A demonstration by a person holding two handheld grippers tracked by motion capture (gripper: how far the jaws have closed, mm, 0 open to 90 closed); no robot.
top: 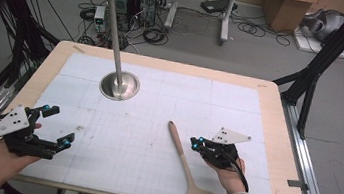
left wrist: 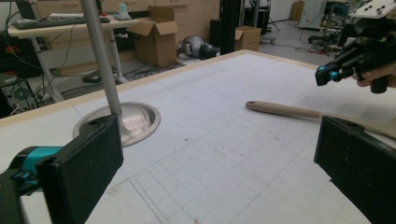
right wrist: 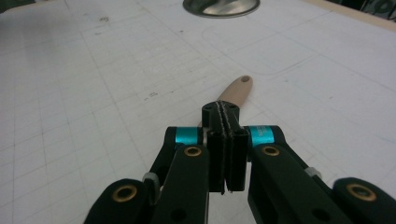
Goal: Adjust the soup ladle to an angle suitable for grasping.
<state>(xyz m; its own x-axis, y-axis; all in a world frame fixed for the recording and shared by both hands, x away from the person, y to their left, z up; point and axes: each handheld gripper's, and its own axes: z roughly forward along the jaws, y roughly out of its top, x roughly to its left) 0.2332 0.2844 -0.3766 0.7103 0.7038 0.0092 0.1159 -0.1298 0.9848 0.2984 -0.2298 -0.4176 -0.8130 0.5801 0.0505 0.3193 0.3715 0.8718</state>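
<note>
A light wooden ladle (top: 183, 158) lies on the white gridded mat (top: 133, 142), its bowl at the near edge and its handle pointing away. My right gripper (top: 198, 143) hovers just right of the handle, jaws shut with nothing between the pads. In the right gripper view the closed tips (right wrist: 225, 116) sit over the ladle handle (right wrist: 236, 89). My left gripper (top: 59, 123) rests at the mat's left side, jaws wide open and empty. The left gripper view looks between its open jaws (left wrist: 217, 163) at the ladle handle (left wrist: 285, 110) and the right gripper (left wrist: 327, 74).
A metal stand with a round dished base (top: 119, 86) and a tall pole (top: 114, 24) stands on the far left part of the mat; its base (left wrist: 135, 123) also appears in the left gripper view. The wooden table rim (top: 288, 193) frames the mat. Cables and boxes lie on the floor beyond.
</note>
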